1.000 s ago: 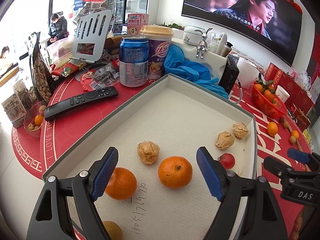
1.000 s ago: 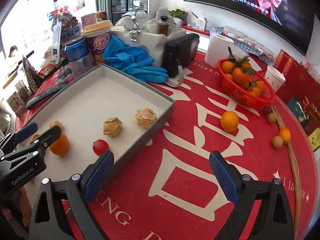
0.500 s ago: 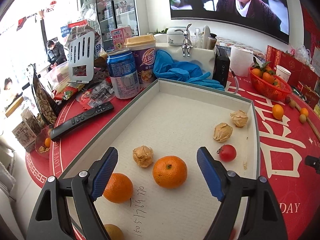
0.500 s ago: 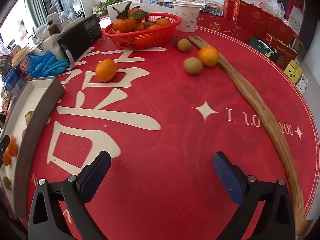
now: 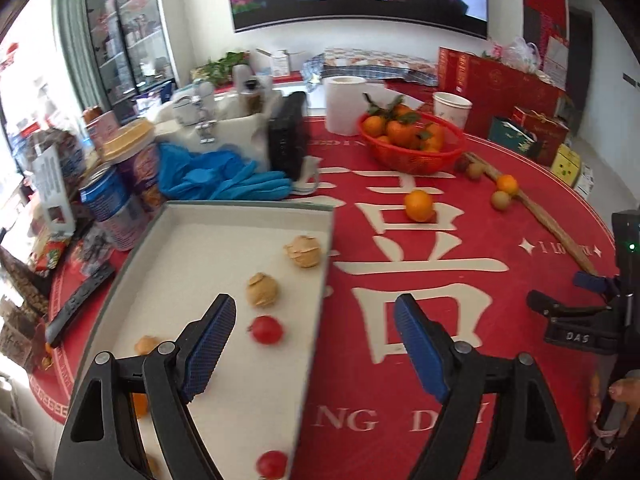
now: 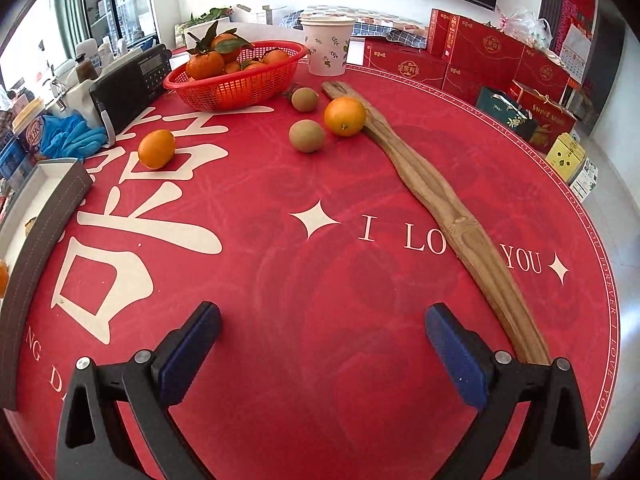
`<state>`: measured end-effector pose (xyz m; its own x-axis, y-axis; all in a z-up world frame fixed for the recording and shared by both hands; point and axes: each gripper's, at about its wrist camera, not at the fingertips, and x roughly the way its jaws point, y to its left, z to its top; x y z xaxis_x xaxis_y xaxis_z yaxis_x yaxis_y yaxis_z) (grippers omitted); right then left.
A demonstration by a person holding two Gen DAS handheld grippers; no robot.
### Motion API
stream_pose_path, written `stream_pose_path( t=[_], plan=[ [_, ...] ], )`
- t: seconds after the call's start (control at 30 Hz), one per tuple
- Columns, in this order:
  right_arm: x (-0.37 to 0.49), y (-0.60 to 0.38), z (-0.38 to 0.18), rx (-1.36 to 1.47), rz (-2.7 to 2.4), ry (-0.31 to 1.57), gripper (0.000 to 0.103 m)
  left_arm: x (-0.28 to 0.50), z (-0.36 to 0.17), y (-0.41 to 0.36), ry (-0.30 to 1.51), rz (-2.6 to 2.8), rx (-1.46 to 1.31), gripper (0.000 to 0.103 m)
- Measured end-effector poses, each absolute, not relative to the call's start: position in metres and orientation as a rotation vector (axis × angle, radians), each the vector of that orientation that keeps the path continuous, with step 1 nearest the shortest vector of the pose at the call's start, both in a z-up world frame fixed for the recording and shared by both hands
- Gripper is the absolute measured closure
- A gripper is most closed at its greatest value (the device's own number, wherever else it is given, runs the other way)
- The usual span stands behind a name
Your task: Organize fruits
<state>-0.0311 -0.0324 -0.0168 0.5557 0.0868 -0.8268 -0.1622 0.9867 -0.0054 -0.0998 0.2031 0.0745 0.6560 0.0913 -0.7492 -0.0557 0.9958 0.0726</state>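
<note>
Two husked fruits [image 5: 262, 290] lie on the white floor of the grey-walled box [image 5: 316, 320] in the left wrist view, with a small red tomato [image 5: 266, 330] just nearer and a second tomato [image 5: 272, 464] by the lower edge. The left gripper [image 5: 314, 344] hangs over the box's right wall, jaws wide with nothing between them. Beyond the box, a loose orange [image 5: 418, 205] sits on the red tabletop [image 5: 500, 320], and a red basket [image 5: 412, 156] of leafy oranges stands further back. At the right edge the other gripper's black body shows, held by a hand [image 5: 624, 394].

From the right wrist view, the right gripper [image 6: 322, 350] is spread fully, its jaws having just been opening, empty above bare red cloth. Ahead lie an orange [image 6: 157, 149] near the box corner [image 6: 52, 200], two kiwis [image 6: 307, 135], and another orange [image 6: 345, 116] touching a long wooden strip [image 6: 452, 216]. The basket [image 6: 236, 84] stands behind, beside a black radio [image 6: 132, 84] and a paper cup [image 6: 328, 46].
</note>
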Motion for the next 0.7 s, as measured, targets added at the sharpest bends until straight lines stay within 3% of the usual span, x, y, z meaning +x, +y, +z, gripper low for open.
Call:
stream_pose_path(
  t=[0.23,0.57,0.67,0.7],
  plan=[
    [-0.04,-0.039,-0.017,-0.095,0.166,0.963,0.0,-0.018,0.048,0.136,0.934,-0.011,0.102,0.019],
    [-0.043,-0.04,-0.017,-0.097,0.171,0.957,0.0,0.06,0.011,0.124,0.98,0.052,0.051,0.02],
    [-0.043,-0.04,-0.017,-0.098,0.171,0.957,0.0,0.067,0.008,0.121,0.972,0.054,0.056,0.032],
    [-0.043,-0.04,-0.017,-0.097,0.17,0.956,0.0,0.067,0.008,0.121,0.974,0.038,0.041,0.042]
  ],
)
